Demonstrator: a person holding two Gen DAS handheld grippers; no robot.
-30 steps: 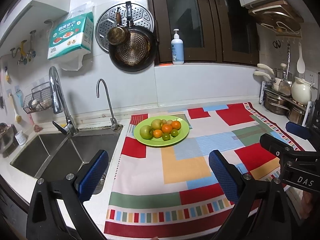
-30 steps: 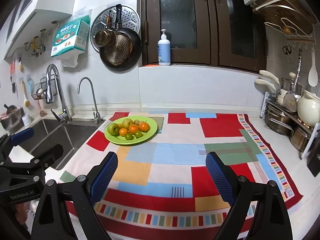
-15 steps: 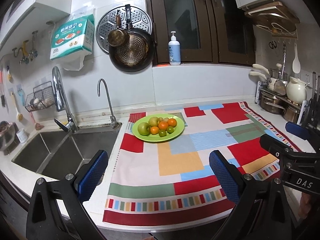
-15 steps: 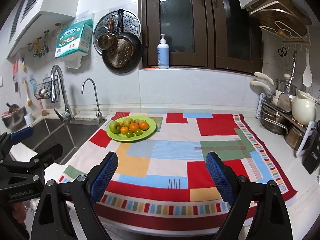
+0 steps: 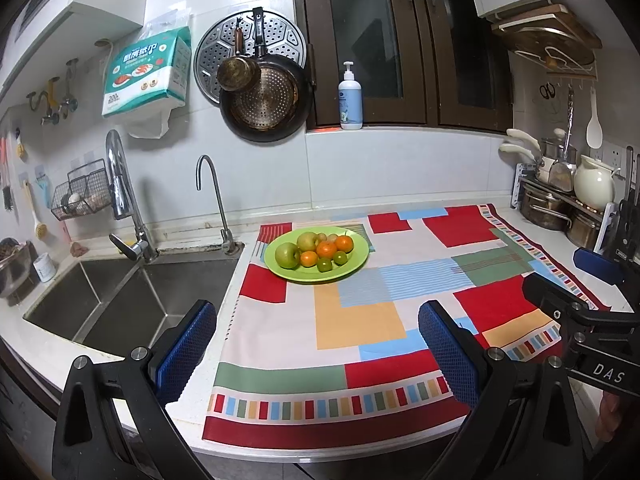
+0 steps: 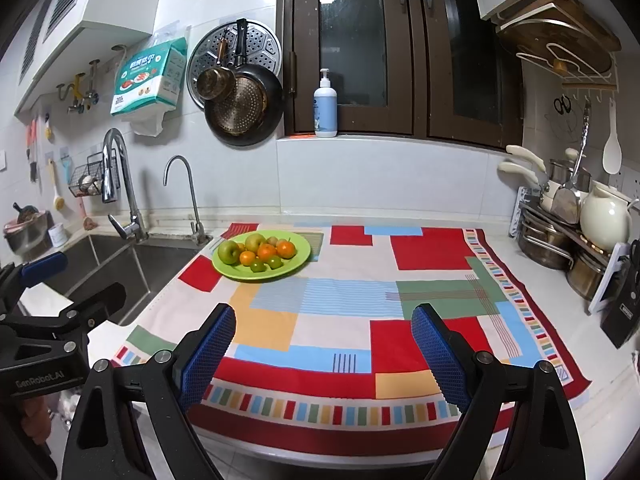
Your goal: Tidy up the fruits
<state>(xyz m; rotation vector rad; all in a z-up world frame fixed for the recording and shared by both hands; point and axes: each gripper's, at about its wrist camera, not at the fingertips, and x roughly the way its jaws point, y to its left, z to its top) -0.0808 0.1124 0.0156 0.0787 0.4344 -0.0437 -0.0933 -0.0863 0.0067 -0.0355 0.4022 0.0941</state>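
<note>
Fruit's all piled on a green plate (image 5: pixel 280 270) at the far left corner of the patchwork cloth (image 5: pixel 352 320), right by the sink (image 5: pixel 120 300) and its small faucet (image 5: pixel 216 204). Nothing sits on the cloth between the plate and the tools. Left tool (image 5: pixel 316 344) and right tool (image 6: pixel 323 350) both hang wide open, empty, over the table's near edge. Pots (image 6: pixel 560 248) and a cream kettle (image 6: pixel 604 216) crowd the right side; pans (image 5: pixel 264 100) hang on the tiled wall.

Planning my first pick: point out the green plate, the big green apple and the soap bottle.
green plate (image 5: pixel 357 265), left wrist view, bare front rim.
big green apple (image 5: pixel 287 255), left wrist view, middle of its skin.
soap bottle (image 6: pixel 325 114), right wrist view, label on its body.
</note>
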